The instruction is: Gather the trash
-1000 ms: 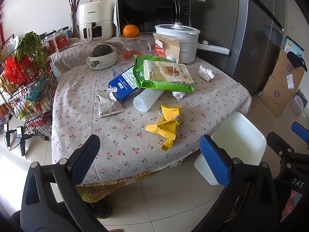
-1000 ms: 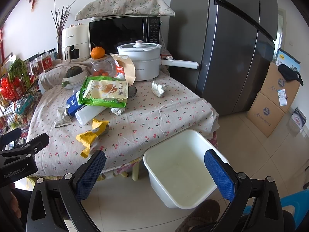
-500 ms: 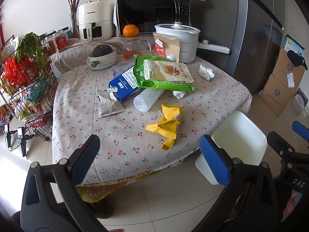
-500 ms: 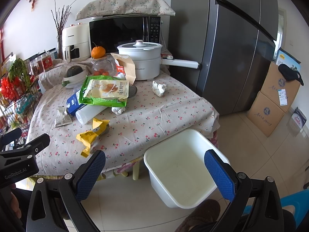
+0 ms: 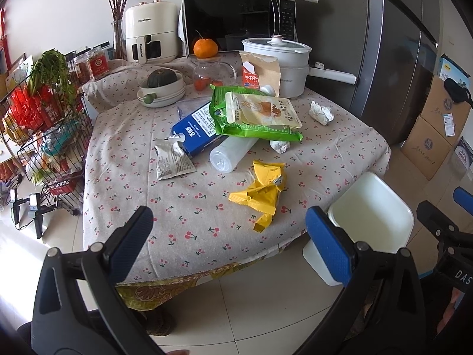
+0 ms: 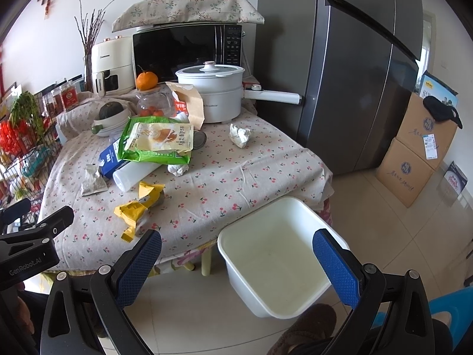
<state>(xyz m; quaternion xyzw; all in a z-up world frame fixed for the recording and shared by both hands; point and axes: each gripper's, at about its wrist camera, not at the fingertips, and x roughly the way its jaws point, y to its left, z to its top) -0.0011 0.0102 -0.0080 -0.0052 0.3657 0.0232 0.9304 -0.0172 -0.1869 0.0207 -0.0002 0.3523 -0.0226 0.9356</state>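
Trash lies on a cherry-print tablecloth [image 5: 189, 227]: a crumpled yellow wrapper [image 5: 261, 190] [image 6: 139, 204], a grey foil sachet [image 5: 171, 161] [image 6: 93, 182], a blue carton [image 5: 196, 128], a clear plastic bottle [image 5: 230, 153], a green snack bag [image 5: 257, 115] [image 6: 156, 142] and crumpled tissues [image 5: 321, 113] [image 6: 240, 135]. A white empty bin [image 6: 275, 266] [image 5: 369, 222] stands on the floor beside the table's near right corner. My left gripper [image 5: 227, 242] is open, held before the table's front edge. My right gripper [image 6: 236, 266] is open above the floor, near the bin.
A white electric pot [image 6: 212, 88], a microwave [image 5: 239, 26], an air fryer [image 5: 150, 37], a glass jar with an orange [image 5: 205, 48] on it, and a bowl with a squash [image 5: 162, 87] stand at the back. A wire rack [image 5: 38, 136] is left, a fridge [image 6: 354, 68] and cardboard boxes [image 6: 419, 153] right.
Both grippers have crept slightly closer to the table and bin. Nothing on the table has moved and both stay open.
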